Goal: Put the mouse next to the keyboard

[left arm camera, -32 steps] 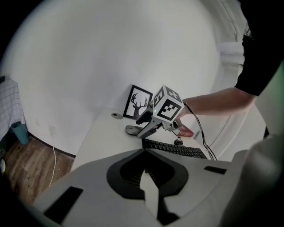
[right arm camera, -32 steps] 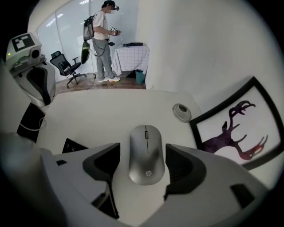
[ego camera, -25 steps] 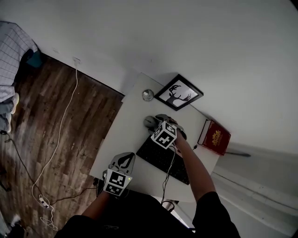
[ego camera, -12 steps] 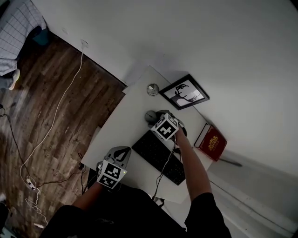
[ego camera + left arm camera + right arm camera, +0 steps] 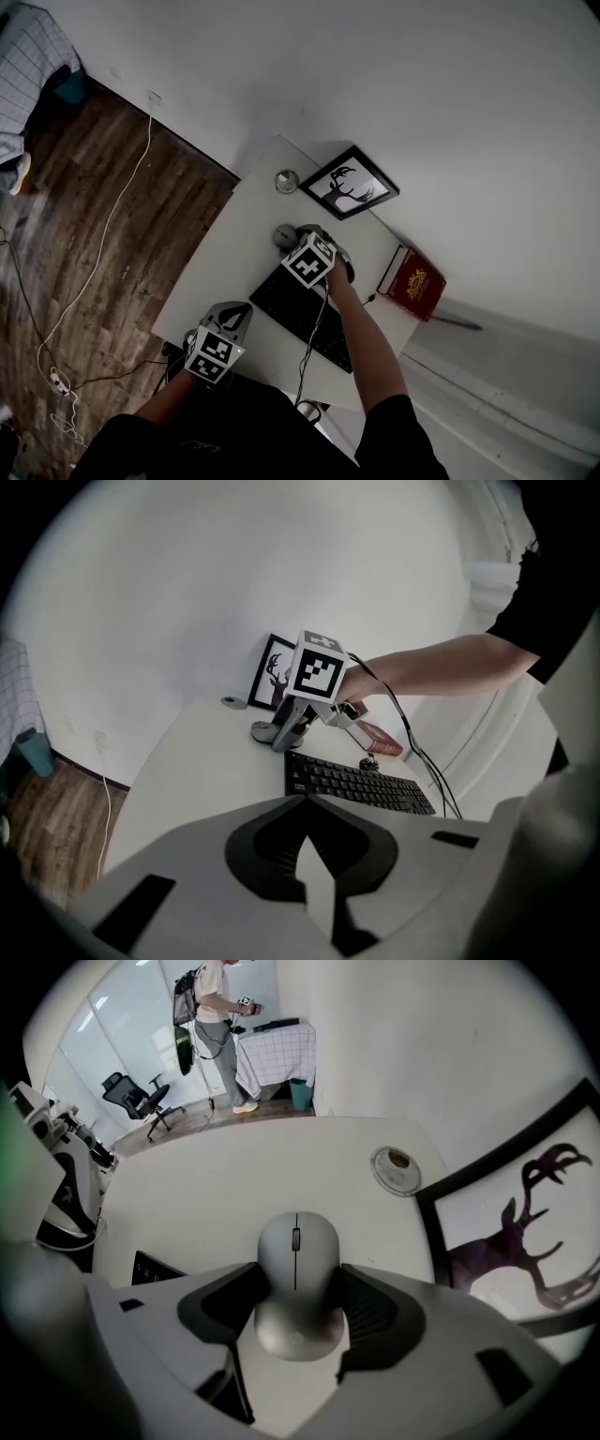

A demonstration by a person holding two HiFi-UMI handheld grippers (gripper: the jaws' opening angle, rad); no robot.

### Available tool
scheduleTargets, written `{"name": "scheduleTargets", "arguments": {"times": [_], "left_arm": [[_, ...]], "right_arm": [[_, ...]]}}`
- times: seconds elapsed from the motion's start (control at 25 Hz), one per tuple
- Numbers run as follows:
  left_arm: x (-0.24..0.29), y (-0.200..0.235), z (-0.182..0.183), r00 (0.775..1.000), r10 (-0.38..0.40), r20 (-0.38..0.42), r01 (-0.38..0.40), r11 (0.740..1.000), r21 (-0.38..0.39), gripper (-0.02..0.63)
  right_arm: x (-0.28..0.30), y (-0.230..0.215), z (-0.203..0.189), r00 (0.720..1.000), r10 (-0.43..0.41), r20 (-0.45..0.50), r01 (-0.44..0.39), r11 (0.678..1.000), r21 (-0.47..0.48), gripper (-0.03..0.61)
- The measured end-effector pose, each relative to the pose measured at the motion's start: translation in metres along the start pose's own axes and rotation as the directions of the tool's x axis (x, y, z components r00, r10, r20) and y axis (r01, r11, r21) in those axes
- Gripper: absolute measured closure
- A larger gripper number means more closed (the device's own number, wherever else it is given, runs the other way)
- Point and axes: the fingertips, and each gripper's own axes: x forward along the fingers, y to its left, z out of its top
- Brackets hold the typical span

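**Head view.** The white table [image 5: 220, 272] carries a black keyboard [image 5: 302, 317], a framed deer picture [image 5: 349, 184], a red book [image 5: 412, 281] and a small round dish [image 5: 286, 180]. The grey mouse [image 5: 284, 234] lies on the tabletop just beyond the keyboard's far short end, between the keyboard and the dish. The right gripper [image 5: 302, 236] points down at the mouse. The left gripper [image 5: 234, 311] hovers at the near table edge, well apart from the mouse.

**Left gripper view.** The left gripper [image 5: 302, 803] has its jaws pressed together at the tips, with nothing between them. Ahead lie the keyboard [image 5: 361, 785], the mouse [image 5: 262, 731] under the right gripper [image 5: 284, 735], and the dish [image 5: 230, 702] in front of the picture [image 5: 272, 672].

**Right gripper view.** The jaws of the right gripper [image 5: 297, 1281] have just been closing and stand wide with the mouse [image 5: 296, 1241] between them. Both pads lie against its flanks, with no gap visible. The mouse rests on the table, scroll wheel away from the camera. The dish [image 5: 396, 1168] stands near the picture [image 5: 525, 1232] and holds a darker patch at its centre — what that is cannot be made out. A corner of the keyboard [image 5: 150, 1267] shows at the left. Beyond the table, a person [image 5: 216, 1016] stands near an office chair [image 5: 141, 1101].
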Motion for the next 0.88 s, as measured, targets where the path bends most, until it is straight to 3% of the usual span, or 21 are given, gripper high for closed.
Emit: {"name": "scheduleTargets", "arguments": {"times": [0.44, 0.88], "left_arm": [[-0.005, -0.012, 0.001, 1.000, -0.016, 0.001, 0.016, 0.998, 0.054, 0.612], [-0.012, -0.024, -0.001, 0.999, -0.019, 0.032, 0.016, 0.995, 0.094, 0.612]], "right_arm": [[-0.032, 0.006, 0.003, 0.968, -0.188, 0.168, 0.174, 0.980, 0.094, 0.288], [-0.083, 0.051, -0.011, 0.925, -0.271, 0.266, 0.202, 0.944, 0.259, 0.291]]}}
